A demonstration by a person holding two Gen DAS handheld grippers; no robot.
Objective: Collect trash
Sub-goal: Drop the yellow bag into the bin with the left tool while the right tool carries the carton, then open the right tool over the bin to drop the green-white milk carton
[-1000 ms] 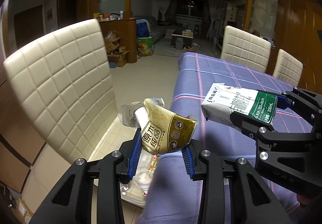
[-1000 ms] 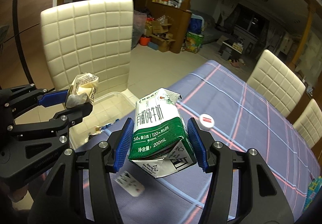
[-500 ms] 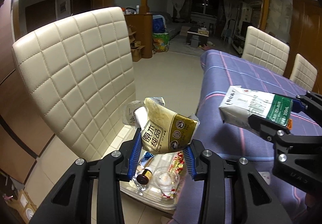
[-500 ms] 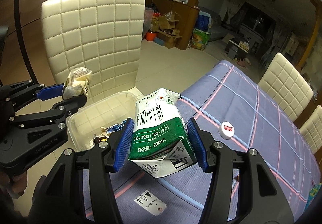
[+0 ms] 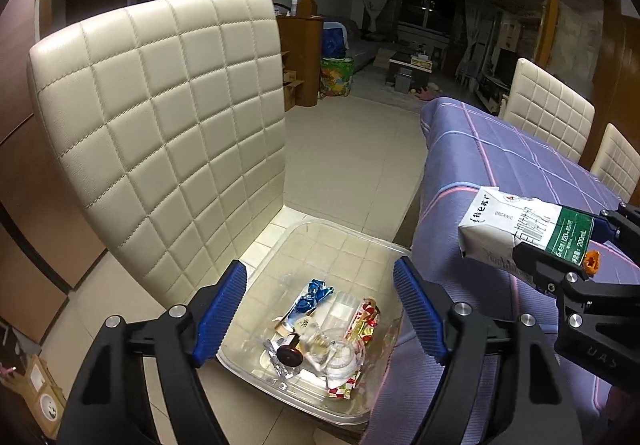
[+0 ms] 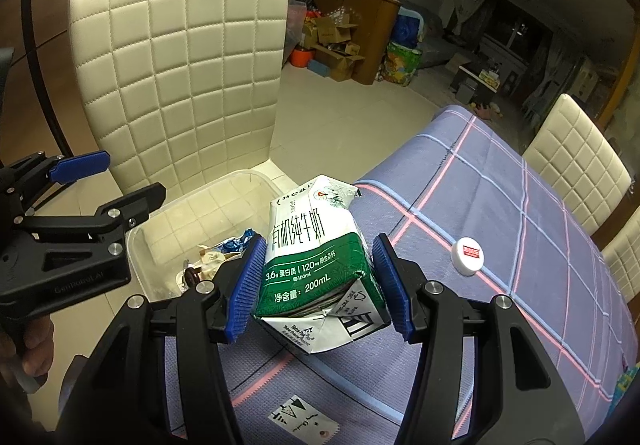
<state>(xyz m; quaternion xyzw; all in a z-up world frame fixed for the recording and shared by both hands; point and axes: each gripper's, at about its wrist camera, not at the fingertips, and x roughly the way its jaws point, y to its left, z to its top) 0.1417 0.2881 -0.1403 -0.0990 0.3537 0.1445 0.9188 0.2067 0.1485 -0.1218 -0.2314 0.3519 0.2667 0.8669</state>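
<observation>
Milk carton [image 6: 316, 265] sat clamped between the blue pads of the right tongs [image 6: 316, 281], gripped across its green lower half, hanging above the tabletop [image 6: 500, 205] edge just beside the clear plastic bin [image 5: 320, 241]. The left tongs [image 5: 320, 309] hovered over that bin with jaws opening and nothing between them; wrappers and a small bottle lay in the bin's near end. The carton looked dented and probably empty, so light, with soft card walls that would cave under a hard squeeze; the folded base corners seemed the stiffest place to hold. A white bottle cap [image 6: 467, 256] lay on the tabletop, well away from the bin.
</observation>
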